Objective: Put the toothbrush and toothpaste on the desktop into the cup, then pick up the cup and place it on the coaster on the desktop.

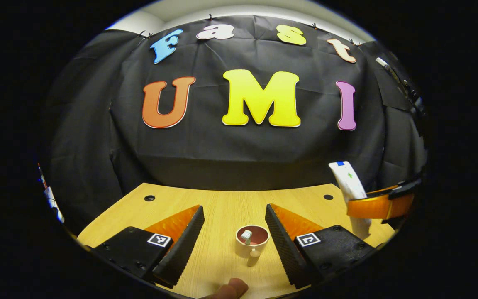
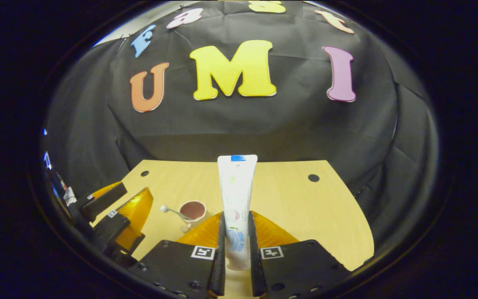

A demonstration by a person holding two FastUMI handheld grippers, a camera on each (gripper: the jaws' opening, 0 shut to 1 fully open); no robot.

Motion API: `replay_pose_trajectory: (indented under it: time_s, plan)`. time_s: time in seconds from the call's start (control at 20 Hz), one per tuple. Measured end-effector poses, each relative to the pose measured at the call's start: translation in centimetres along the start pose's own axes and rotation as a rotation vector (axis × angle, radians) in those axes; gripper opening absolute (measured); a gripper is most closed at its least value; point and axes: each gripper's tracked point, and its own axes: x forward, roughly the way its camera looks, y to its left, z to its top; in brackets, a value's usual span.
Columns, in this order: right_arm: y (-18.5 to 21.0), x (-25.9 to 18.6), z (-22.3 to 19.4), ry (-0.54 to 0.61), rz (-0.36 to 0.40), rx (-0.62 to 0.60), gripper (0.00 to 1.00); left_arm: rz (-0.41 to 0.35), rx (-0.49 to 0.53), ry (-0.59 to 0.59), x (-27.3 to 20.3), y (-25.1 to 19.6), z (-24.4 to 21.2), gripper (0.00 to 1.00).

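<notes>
Black cloth hangs creased across the back and sides of the booth, and a strip of pale wall or ceiling shows above its top edge. Below it sits the bench, a light wood-grain top with a curved far edge and two small dark round holes near its far corners, one left of the cup and one right of it. The cup stands upright on the bare wood, pale outside and reddish-brown inside, and the toothbrush already rests in it, its bristled head leaning over the rim. In the left gripper view the left gripper hangs just above the cup with its jaws spread wide, one to either side of the cup and touching nothing; a fingertip shows at the bottom edge nearer than the cup. To the right of the cup, and well apart from it, the right gripper is raised off the bench and clamped on the toothpaste, a white tube held upright between both fingers, its flat crimped end with a blue strip pointing up. In the right gripper view the cup lies just left of the tube, with the left gripper farther left again.
</notes>
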Motion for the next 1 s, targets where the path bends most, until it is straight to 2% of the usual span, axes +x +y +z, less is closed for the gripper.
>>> replay_pose_trajectory:
  time_s: [0.2, 0.35, 0.6, 0.65, 0.7, 1.0]
  plan:
    - [3.3, 3.6, 1.2, -0.035, 0.118, -0.039, 0.24, 0.051, 0.009, 0.007, -2.4, 1.4, 0.2, 0.94]
    - [5.8, 6.4, 2.1, -0.066, 0.2, -0.047, 0.27, 0.091, -0.021, 0.018, -3.5, 1.8, 0.0, 0.93]
    - [9.7, 10.2, 2.3, -0.136, 0.316, -0.087, 0.25, 0.145, -0.056, 0.025, -4.6, 2.1, -0.8, 0.94]
    - [10.3, 10.8, 2.1, -0.15, 0.339, -0.09, 0.29, 0.153, -0.064, 0.025, -4.8, 2.2, -1.1, 0.94]
    - [10.8, 11.6, 1.9, -0.165, 0.354, -0.102, 0.27, 0.159, -0.07, 0.027, -4.8, 2.2, -1.4, 0.93]
    - [11.4, 14.2, -0.4, -0.183, 0.355, -0.145, 0.27, 0.176, -0.071, 0.063, -5.7, 2.2, -3.4, 0.94]
